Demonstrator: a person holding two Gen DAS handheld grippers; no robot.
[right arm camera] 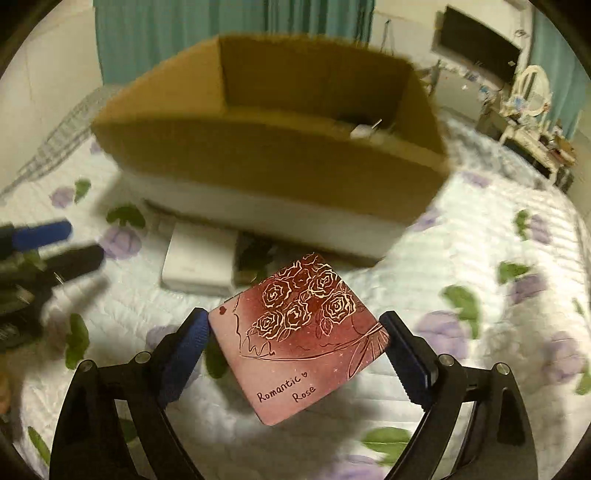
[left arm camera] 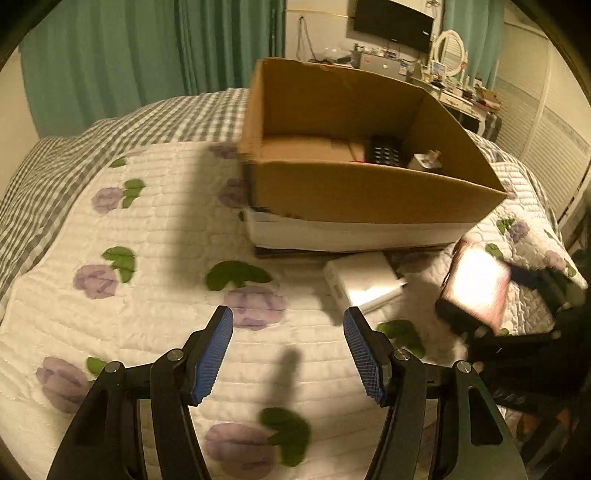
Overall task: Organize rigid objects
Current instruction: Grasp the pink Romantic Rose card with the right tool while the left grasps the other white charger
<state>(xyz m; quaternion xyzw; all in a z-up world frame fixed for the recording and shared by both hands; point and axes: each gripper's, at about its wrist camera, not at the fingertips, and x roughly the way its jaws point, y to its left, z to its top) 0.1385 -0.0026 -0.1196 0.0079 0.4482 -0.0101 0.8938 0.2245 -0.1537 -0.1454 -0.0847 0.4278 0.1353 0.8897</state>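
My right gripper (right arm camera: 295,332) is shut on a red box printed "Romantic Rose" (right arm camera: 299,332), held tilted above the quilt in front of the open cardboard box (right arm camera: 266,155). The same red box (left arm camera: 476,288) shows at the right of the left wrist view, with the right gripper behind it. My left gripper (left arm camera: 288,332) is open and empty above the quilt, short of the cardboard box (left arm camera: 369,192). A white flat box (left arm camera: 362,280) lies on the bed just before the cardboard box; it also shows in the right wrist view (right arm camera: 199,258). Inside the cardboard box lie a dark keypad device (left arm camera: 384,151) and a small white item (left arm camera: 424,160).
The bed has a white floral quilt (left arm camera: 147,258) and a grey checked cover (left arm camera: 74,147) behind it. Green curtains (left arm camera: 147,48) hang at the back. A cluttered dresser with a mirror (left arm camera: 450,48) and a wall TV (left arm camera: 393,18) stand at the far right.
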